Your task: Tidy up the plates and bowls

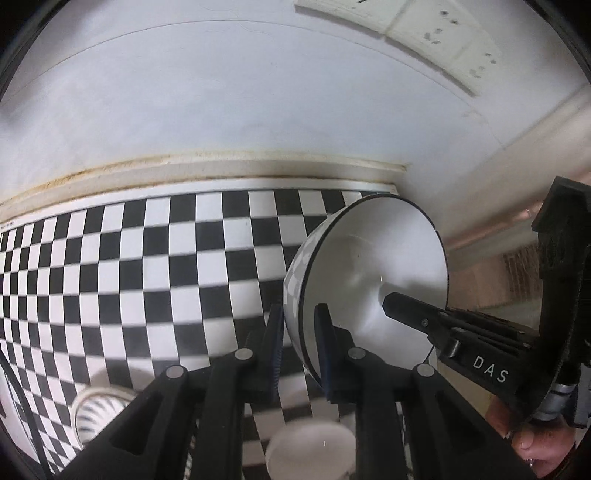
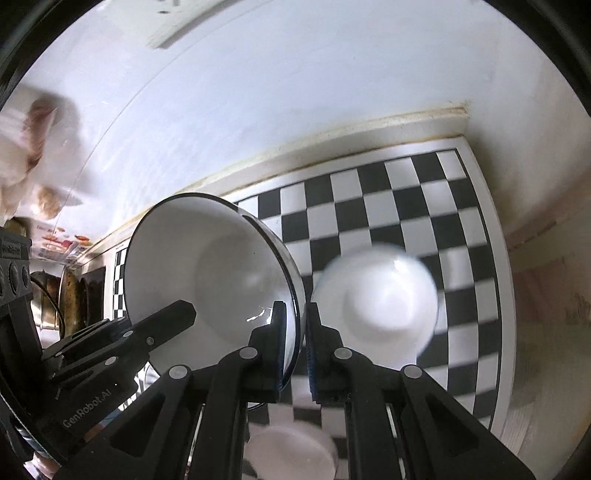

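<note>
A white bowl with a thin dark rim hangs tilted above the checkered mat, gripped on two sides. My left gripper is shut on its near rim, one pad inside and one outside. From the right, a finger of the right gripper reaches into the bowl. In the right wrist view the same bowl is pinched at its rim by my right gripper, and a finger of the left gripper lies inside it at left. A second white bowl sits blurred on the mat below.
A small white cup-like bowl sits below the grippers. A ribbed patterned dish lies at lower left. The white wall with sockets rises behind the mat. Pans stand at far left. A hand holds the right gripper.
</note>
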The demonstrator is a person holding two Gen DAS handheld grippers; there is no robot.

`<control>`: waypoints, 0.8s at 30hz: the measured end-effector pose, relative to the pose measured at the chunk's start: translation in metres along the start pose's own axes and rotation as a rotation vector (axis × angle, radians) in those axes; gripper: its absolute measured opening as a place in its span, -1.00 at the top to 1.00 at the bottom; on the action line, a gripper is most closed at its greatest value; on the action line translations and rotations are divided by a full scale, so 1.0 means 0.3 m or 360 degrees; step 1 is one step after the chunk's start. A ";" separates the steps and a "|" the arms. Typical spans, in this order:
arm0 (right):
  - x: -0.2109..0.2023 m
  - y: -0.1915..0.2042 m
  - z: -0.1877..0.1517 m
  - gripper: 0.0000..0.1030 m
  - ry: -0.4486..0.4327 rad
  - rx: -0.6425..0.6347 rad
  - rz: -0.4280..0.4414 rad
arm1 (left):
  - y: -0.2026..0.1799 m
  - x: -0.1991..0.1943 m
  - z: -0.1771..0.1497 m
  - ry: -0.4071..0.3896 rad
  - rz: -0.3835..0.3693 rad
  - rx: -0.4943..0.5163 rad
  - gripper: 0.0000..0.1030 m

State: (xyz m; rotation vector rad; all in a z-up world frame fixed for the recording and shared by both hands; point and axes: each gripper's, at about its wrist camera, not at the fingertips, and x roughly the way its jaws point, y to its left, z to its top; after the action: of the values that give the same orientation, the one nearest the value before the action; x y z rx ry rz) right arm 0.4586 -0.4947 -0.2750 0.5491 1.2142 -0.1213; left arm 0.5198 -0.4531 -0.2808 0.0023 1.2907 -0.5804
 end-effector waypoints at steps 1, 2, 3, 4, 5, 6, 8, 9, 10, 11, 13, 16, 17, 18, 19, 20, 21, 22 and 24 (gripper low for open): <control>-0.012 0.010 -0.032 0.79 -0.0006 -0.0002 -0.0005 | -0.001 -0.012 -0.019 0.0002 -0.0004 0.0004 0.72; -0.026 0.014 -0.067 0.79 -0.0011 -0.0005 -0.0012 | -0.002 -0.030 -0.044 0.0004 -0.0010 0.0010 0.72; -0.044 0.011 -0.104 0.78 -0.0015 -0.0002 -0.0013 | -0.005 -0.043 -0.076 0.0007 -0.0014 0.0020 0.72; -0.070 0.004 -0.139 0.78 -0.0019 -0.0001 -0.0015 | -0.007 -0.054 -0.102 0.0009 -0.0016 0.0035 0.72; -0.090 0.013 -0.173 0.78 -0.0024 -0.0001 -0.0020 | -0.012 -0.057 -0.116 0.0012 -0.0019 0.0043 0.72; -0.105 0.017 -0.210 0.78 -0.0026 0.0003 -0.0020 | -0.012 -0.065 -0.142 0.0017 -0.0024 0.0048 0.72; -0.120 0.017 -0.270 0.78 -0.0023 0.0014 -0.0022 | -0.015 -0.074 -0.200 0.0033 -0.0021 0.0076 0.72; -0.133 0.020 -0.308 0.78 -0.0020 0.0017 -0.0020 | -0.013 -0.087 -0.221 0.0040 -0.0023 0.0080 0.72; -0.131 0.017 -0.346 0.78 -0.0012 0.0027 -0.0018 | -0.008 -0.086 -0.245 0.0047 -0.0024 0.0076 0.72; -0.127 0.014 -0.374 0.78 -0.0005 0.0030 -0.0022 | -0.011 -0.067 -0.270 0.0059 -0.0024 0.0074 0.72; -0.111 0.005 -0.437 0.78 0.0013 0.0037 -0.0037 | -0.008 -0.057 -0.312 0.0086 -0.0022 0.0081 0.72; -0.083 -0.006 -0.508 0.78 0.0049 0.0055 -0.0049 | 0.001 -0.024 -0.391 0.0151 -0.0007 0.0095 0.72; -0.073 -0.010 -0.530 0.78 0.0063 0.0063 -0.0051 | 0.009 -0.008 -0.415 0.0173 -0.0005 0.0087 0.72; -0.058 -0.016 -0.554 0.78 0.0081 0.0072 -0.0054 | 0.011 -0.004 -0.446 0.0190 -0.0004 0.0087 0.72; -0.041 -0.024 -0.580 0.78 0.0101 0.0081 -0.0059 | 0.014 0.007 -0.463 0.0209 0.0000 0.0089 0.72; -0.024 -0.035 -0.595 0.78 0.0113 0.0086 -0.0063 | 0.019 0.023 -0.482 0.0229 0.0002 0.0086 0.72; -0.013 -0.040 -0.613 0.78 0.0128 0.0089 -0.0069 | 0.023 0.042 -0.501 0.0254 0.0005 0.0084 0.72; 0.003 -0.047 -0.627 0.78 0.0145 0.0094 -0.0079 | 0.025 0.060 -0.515 0.0277 0.0009 0.0084 0.72; 0.035 -0.063 -0.653 0.78 0.0174 0.0106 -0.0095 | 0.028 0.094 -0.540 0.0319 0.0020 0.0080 0.72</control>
State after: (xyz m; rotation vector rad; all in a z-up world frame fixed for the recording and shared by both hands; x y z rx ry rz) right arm 0.2879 -0.4185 -0.3373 0.5839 1.3375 -0.1847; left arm 0.3817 -0.4059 -0.3568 0.1127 1.4690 -0.6135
